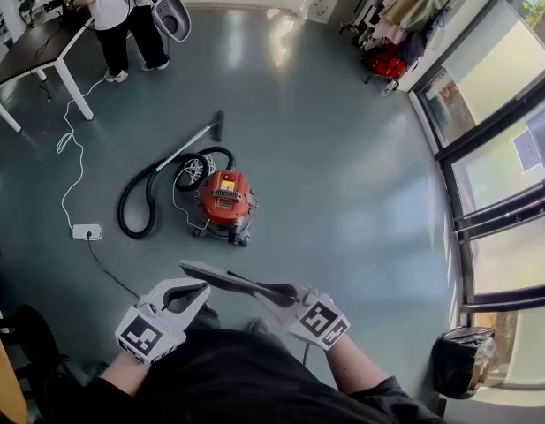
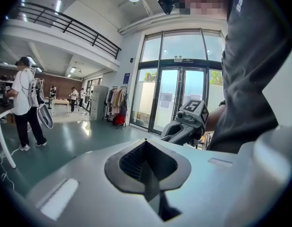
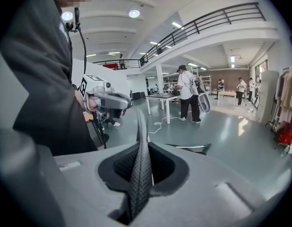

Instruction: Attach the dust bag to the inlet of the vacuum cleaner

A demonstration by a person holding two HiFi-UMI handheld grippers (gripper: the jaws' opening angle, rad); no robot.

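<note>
The red vacuum cleaner (image 1: 225, 198) stands on the grey floor ahead of me, its black hose (image 1: 131, 210) curling off to the left. I hold the flat grey dust bag (image 1: 221, 276) low in front of me, well short of the vacuum. My right gripper (image 1: 274, 293) is shut on the bag's right end; in the right gripper view a dark woven edge of the bag (image 3: 138, 141) runs up out of the right gripper (image 3: 136, 193). My left gripper (image 1: 204, 288) hangs by the bag's left end with its fingertips together. The left gripper (image 2: 150, 183) shows no bag between its jaws.
The vacuum's wand (image 1: 188, 144) lies on the floor behind it. A white power strip (image 1: 87, 231) and cable sit to the left. A person (image 1: 122, 16) stands by a table (image 1: 34, 51) at far left. A black bin bag (image 1: 462, 356) is by the windows.
</note>
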